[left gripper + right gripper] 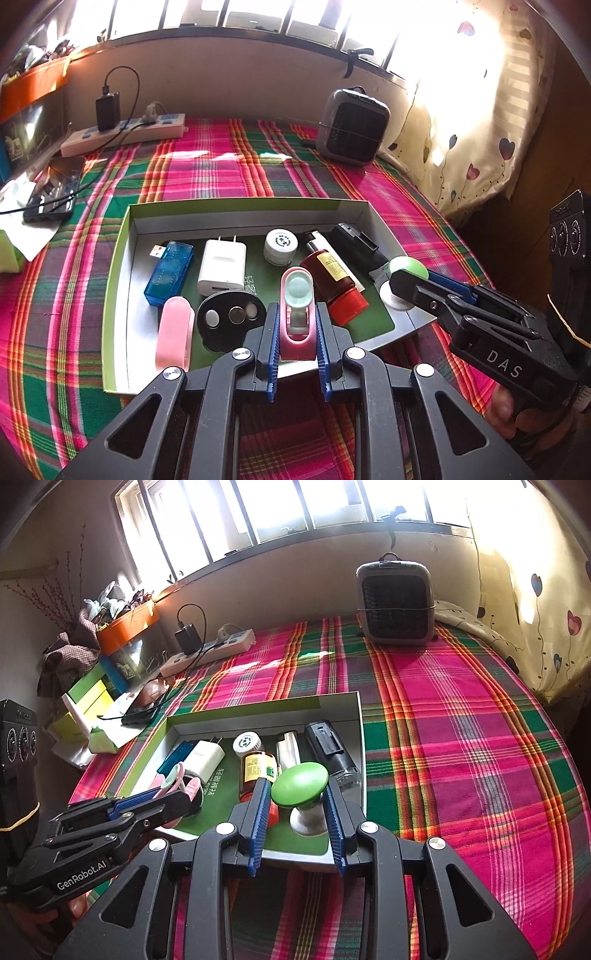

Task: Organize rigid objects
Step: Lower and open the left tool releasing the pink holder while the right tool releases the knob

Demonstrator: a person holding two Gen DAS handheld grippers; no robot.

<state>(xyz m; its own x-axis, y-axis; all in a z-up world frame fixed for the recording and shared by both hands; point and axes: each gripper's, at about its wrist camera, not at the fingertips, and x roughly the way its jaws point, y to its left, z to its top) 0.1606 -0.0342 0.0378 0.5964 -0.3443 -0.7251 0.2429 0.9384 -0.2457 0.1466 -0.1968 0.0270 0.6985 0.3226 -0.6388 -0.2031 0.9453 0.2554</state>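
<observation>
Box (122, 258): just ahead of both tools we see it holding a blue USB stick (169, 266), white charger (222, 266), red-capped bottle (334, 284).
Left tool (296, 328): clamps our pink magnifier (296, 310), long axis pointing away.
Right tool (297, 806): grips the green knob (299, 783) (over the box).
Writing: "DAS", "GenRobot.AI".

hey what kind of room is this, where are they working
Probably a bedroom at home: the shallow box sits on what looks like a bed under a plaid cover, below a barred window, with a heart-print pillow, a small heater or fan and a power strip.
</observation>
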